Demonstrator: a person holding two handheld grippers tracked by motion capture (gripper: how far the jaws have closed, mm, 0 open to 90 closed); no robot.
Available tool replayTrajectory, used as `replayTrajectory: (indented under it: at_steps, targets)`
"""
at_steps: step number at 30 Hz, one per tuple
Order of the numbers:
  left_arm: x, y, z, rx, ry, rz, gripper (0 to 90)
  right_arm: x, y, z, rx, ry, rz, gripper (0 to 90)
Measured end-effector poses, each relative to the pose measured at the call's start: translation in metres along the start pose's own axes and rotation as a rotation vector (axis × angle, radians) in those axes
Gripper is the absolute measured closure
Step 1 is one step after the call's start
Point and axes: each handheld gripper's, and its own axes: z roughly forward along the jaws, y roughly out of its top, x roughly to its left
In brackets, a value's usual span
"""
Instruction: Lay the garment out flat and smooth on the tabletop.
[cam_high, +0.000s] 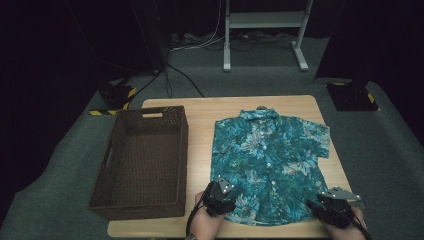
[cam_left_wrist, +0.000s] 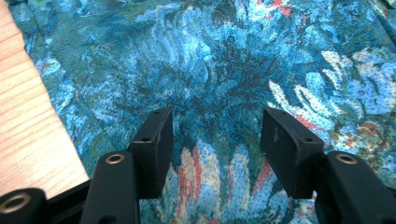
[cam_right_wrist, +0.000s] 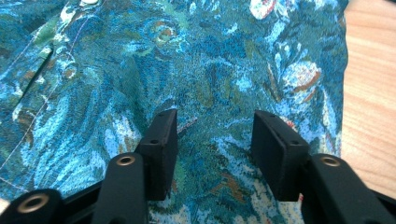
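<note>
Two claws sit at the near hem of a blue-green floral shirt (cam_high: 270, 165), which lies spread flat, buttoned and collar away, on the right half of the wooden desk (cam_high: 200, 112). The left claw (cam_high: 226, 202) is over the hem's left corner, the right claw (cam_high: 320, 209) over its right; each is released, jaws parted with only flat cloth showing between them and nothing pinched. The step looks like the start of a fold from the hem. Next, each claw likely needs to pinch a corner. An empty dark wicker basket (cam_high: 145, 205) stands just left of the shirt. Around the desk: grey carpet, cables, a white stand's feet (cam_high: 227, 65), a dark room.
</note>
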Motion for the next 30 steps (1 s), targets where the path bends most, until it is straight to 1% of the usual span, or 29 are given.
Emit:
replayTrajectory:
  at_steps: [3,7,9,10,11,12,13,14,15,16,18,20,22,23,27,28,29,30]
  targets:
    - [-0.002,-0.004,-0.003,-0.003,0.001,-0.001,43.6,0.0,-0.004,-0.003,0.002,0.008,-0.008,48.9]
    - [-0.011,-0.011,-0.01,0.004,-0.002,0.001,42.3,0.003,-0.012,-0.013,0.018,0.013,-0.011,47.7]
    - [-0.013,-0.013,-0.014,0.02,-0.011,0.005,40.7,0.004,-0.016,-0.017,0.029,0.013,-0.014,46.1]
    - [-0.012,-0.013,-0.015,0.017,-0.023,-0.005,39.7,0.003,-0.017,-0.019,0.038,0.008,-0.016,45.6]
    - [-0.011,-0.011,-0.016,0.001,-0.025,-0.014,38.7,0.003,-0.016,-0.021,0.024,0.0,-0.019,45.5]
    - [-0.009,-0.008,-0.016,-0.012,-0.019,-0.021,38.4,0.002,-0.013,-0.023,0.0,-0.001,-0.01,45.1]
    - [-0.006,-0.004,-0.015,-0.013,-0.017,-0.024,37.6,0.001,-0.01,-0.023,-0.017,-0.003,-0.003,43.6]
    - [-0.003,0.001,-0.013,-0.018,-0.02,-0.027,36.5,0.0,-0.005,-0.021,-0.027,-0.004,-0.008,41.6]
    - [0.0,0.007,-0.011,-0.024,-0.015,-0.025,35.2,0.0,0.001,-0.018,-0.028,-0.005,-0.015,39.3]
    - [0.003,0.013,-0.008,-0.031,-0.004,-0.02,34.4,0.0,0.007,-0.013,-0.027,-0.01,-0.034,38.4]
    - [0.011,0.026,0.0,-0.04,-0.002,-0.034,32.9,-0.003,0.02,0.001,-0.025,-0.006,-0.039,37.0]
    - [0.017,0.037,0.009,-0.045,-0.001,-0.051,32.0,-0.007,0.032,0.015,-0.018,0.001,-0.026,35.3]
    - [0.02,0.043,0.019,-0.041,0.005,-0.053,31.5,-0.011,0.043,0.027,-0.023,0.008,-0.008,34.3]
    - [0.022,0.045,0.023,-0.036,0.007,-0.051,31.2,-0.012,0.046,0.032,-0.022,0.006,-0.002,34.1]
    - [0.023,0.044,0.038,-0.01,0.008,-0.048,29.6,-0.015,0.052,0.048,-0.008,0.0,-0.009,33.3]
    - [0.023,0.043,0.04,-0.02,0.01,-0.041,28.5,-0.016,0.052,0.05,-0.006,-0.001,-0.011,32.7]
    - [0.021,0.042,0.041,-0.026,0.018,-0.033,26.4,-0.017,0.052,0.051,-0.015,0.006,0.002,33.1]
    - [0.019,0.041,0.042,-0.035,0.024,-0.024,25.9,-0.017,0.051,0.051,-0.023,0.002,0.005,33.6]
